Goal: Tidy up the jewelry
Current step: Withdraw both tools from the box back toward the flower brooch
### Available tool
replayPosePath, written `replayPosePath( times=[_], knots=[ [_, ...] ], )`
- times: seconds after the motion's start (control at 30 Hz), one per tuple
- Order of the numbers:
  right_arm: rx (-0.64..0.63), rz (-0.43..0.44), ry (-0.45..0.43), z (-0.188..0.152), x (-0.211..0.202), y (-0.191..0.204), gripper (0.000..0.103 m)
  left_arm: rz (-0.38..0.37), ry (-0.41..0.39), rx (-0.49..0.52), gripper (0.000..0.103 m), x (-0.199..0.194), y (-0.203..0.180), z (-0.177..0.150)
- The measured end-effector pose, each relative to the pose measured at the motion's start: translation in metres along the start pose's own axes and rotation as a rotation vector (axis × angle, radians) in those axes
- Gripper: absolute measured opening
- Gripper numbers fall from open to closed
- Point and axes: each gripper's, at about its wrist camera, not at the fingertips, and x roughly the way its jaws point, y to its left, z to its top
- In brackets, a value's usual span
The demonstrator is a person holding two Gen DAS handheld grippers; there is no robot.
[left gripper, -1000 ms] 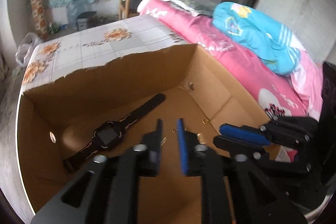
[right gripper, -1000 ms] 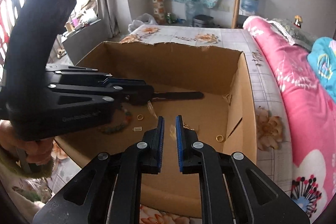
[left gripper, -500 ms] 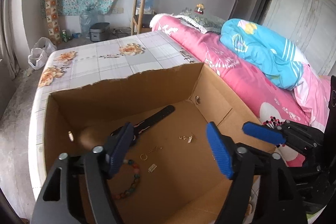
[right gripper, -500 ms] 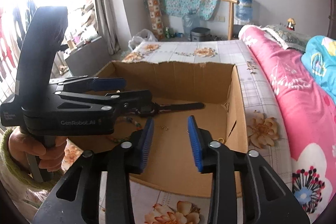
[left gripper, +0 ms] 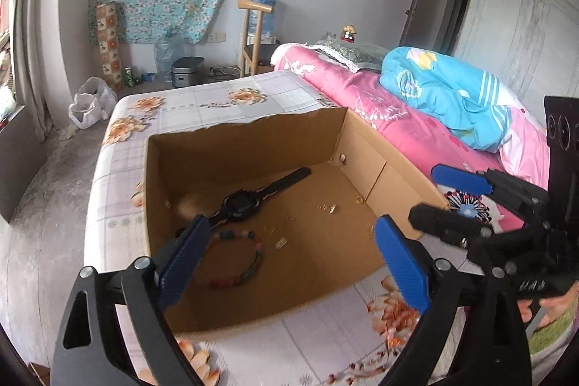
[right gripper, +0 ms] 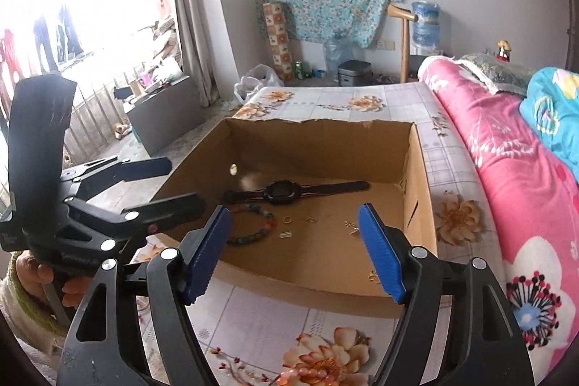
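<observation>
An open cardboard box (left gripper: 253, 132) (right gripper: 419, 198) sits on a flowered sheet. On its floor lie a black watch (left gripper: 242, 203) (right gripper: 286, 192), a coloured bead bracelet (left gripper: 239, 272) (right gripper: 260, 230), a gold ring (left gripper: 358, 200) (right gripper: 287, 219) and several small gold pieces (left gripper: 327, 207) (right gripper: 351, 224). My left gripper (left gripper: 293, 255) is open and empty, held above the box's near side. My right gripper (right gripper: 295, 252) is open and empty, above the near rim. Each gripper shows in the other's view, the right one (left gripper: 445, 199) and the left one (right gripper: 173, 183).
A pink quilt (left gripper: 398, 122) and a blue blanket (left gripper: 445, 96) lie on the bed right of the box. The flowered sheet (right gripper: 325, 104) stretches beyond and in front of it. A wooden chair (left gripper: 253, 35), water bottles and a rice cooker stand by the far wall.
Both grippers went from nearly shut down inside the box to wide open and pulled back up and out above its near rim. The jewellery stays on the box floor.
</observation>
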Motion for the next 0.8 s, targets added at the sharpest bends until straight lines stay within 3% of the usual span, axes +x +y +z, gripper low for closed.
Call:
replayPosePath(
  times=[0.43, 0.8],
  knots=[
    [-0.017, 0.007, 0.006, -0.010, -0.008, 0.016, 0.083, -0.001, 0.105, -0.005, 0.096, -0.014, -0.002, -0.056],
    [-0.003, -0.050, 0.096, -0.056, -0.011, 0.012, 0.084, -0.030, 0.325, 0.074, 0.097, 0.025, -0.028, -0.116]
  ],
)
